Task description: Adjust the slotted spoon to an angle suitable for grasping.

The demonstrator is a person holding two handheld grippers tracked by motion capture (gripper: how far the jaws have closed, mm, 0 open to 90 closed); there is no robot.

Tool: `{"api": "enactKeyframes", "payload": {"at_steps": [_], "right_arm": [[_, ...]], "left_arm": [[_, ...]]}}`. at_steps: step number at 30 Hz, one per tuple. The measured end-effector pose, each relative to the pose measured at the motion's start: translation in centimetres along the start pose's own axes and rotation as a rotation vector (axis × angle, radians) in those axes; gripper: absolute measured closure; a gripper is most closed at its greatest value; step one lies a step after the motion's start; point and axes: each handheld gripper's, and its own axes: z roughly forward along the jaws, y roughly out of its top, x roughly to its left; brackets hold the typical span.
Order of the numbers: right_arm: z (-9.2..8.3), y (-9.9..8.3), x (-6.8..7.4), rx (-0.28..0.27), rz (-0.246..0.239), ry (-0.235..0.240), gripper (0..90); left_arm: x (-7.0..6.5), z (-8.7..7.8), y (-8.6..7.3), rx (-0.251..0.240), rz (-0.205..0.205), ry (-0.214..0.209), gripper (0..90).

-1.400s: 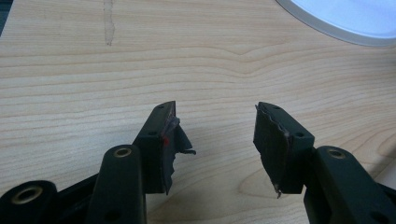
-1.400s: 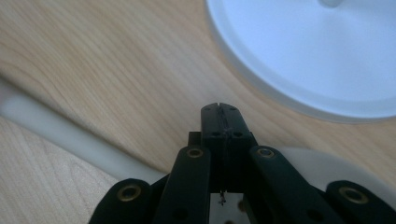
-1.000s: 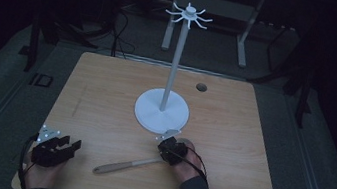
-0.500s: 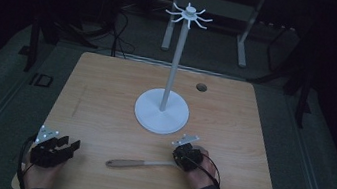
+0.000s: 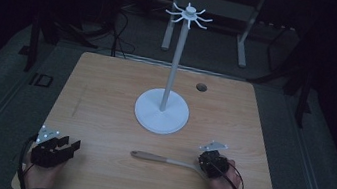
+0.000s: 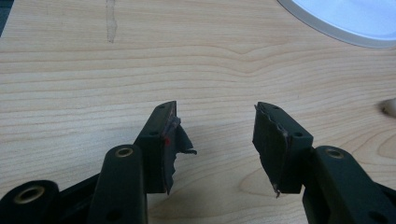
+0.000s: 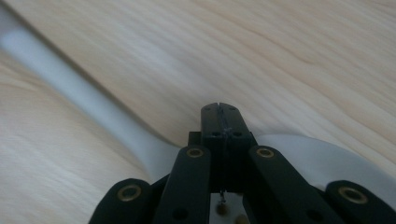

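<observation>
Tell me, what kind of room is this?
Probably a lab or workshop for recording tasks, not a home. A person holds a black tool at a bare wooden table, dark cables trail on the floor behind, and a white hook stand stands alone.

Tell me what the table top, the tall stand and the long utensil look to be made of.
Table top: pale wood or wood-look laminate, matt; grain lines and a knot show in the left gripper view.
Stand: smooth white, probably painted metal or plastic; even colour, soft sheen on its round base.
Utensil: whitish, smooth, likely plastic; it looks uniform and blurred beside the right gripper, so this is uncertain.
</observation>
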Motion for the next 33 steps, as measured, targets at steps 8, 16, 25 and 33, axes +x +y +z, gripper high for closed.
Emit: {"api": "enactKeyframes", "payload": {"at_steps": [8, 16, 25, 33], "right_arm": [[-1.3, -1.6, -3.2, -0.020, 0.109, -0.008, 87.7], [-2.1, -1.1, -2.7, -0.128, 0.030, 0.096, 82.0], [-2.9, 1.8, -2.3, -0.229, 0.034, 0.182, 54.3], [-2.1, 2.4, -2.2, -0.244, 0.087, 0.236, 36.7]], "left_arm": [[-0.2, 0.2, 0.1, 0.005, 0.003, -0.001, 50.4], [-0.2, 0.3, 0.1, 0.010, 0.012, -0.001, 50.4], [-0.1, 0.4, 0.2, 0.009, 0.011, -0.002, 50.4], [-0.2, 0.4, 0.2, 0.009, 0.012, -0.005, 50.4]]}}
